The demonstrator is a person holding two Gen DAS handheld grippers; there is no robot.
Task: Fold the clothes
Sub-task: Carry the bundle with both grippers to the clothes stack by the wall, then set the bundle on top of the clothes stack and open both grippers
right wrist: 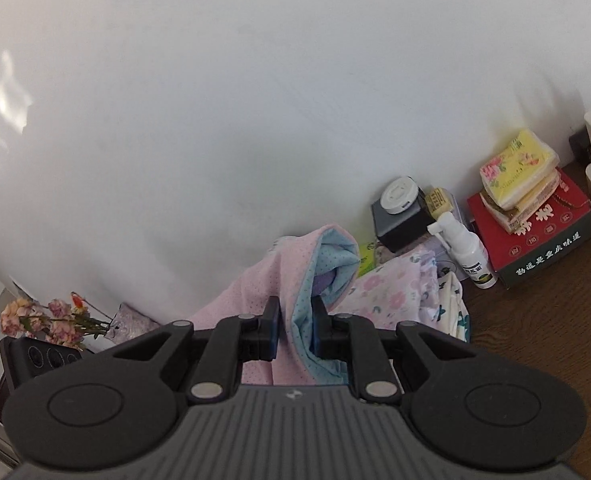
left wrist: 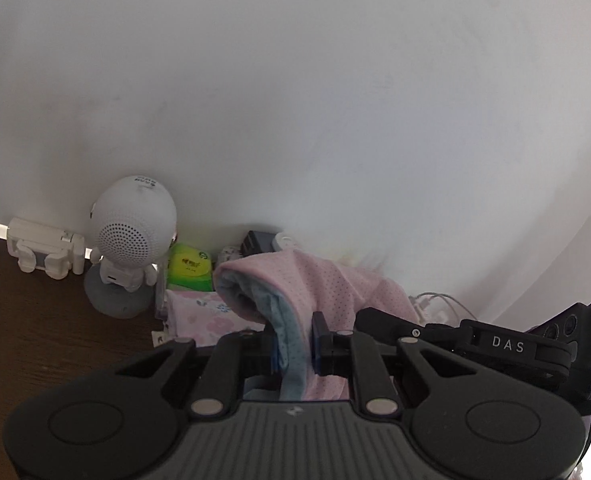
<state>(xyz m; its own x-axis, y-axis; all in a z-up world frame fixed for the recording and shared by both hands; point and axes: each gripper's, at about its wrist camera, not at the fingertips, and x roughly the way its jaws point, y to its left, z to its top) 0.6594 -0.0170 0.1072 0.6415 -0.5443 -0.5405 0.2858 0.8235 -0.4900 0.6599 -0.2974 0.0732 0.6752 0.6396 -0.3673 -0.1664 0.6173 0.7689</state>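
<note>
The garment (left wrist: 327, 280) is a soft pink mesh dotted with tiny holes, lined or edged in pale blue – it hangs lifted above the brown table (left wrist: 35, 320), in front of the white wall (left wrist: 295, 100). The left gripper (left wrist: 294, 350) pinches a blue-edged fold of it, and the right gripper (right wrist: 295, 330) pinches another (pink to one side, blue to the other). Behind the cloth lies a floral folded fabric (right wrist: 391, 296); a white robot-shaped speaker (left wrist: 131, 236) stands off to the side.
</note>
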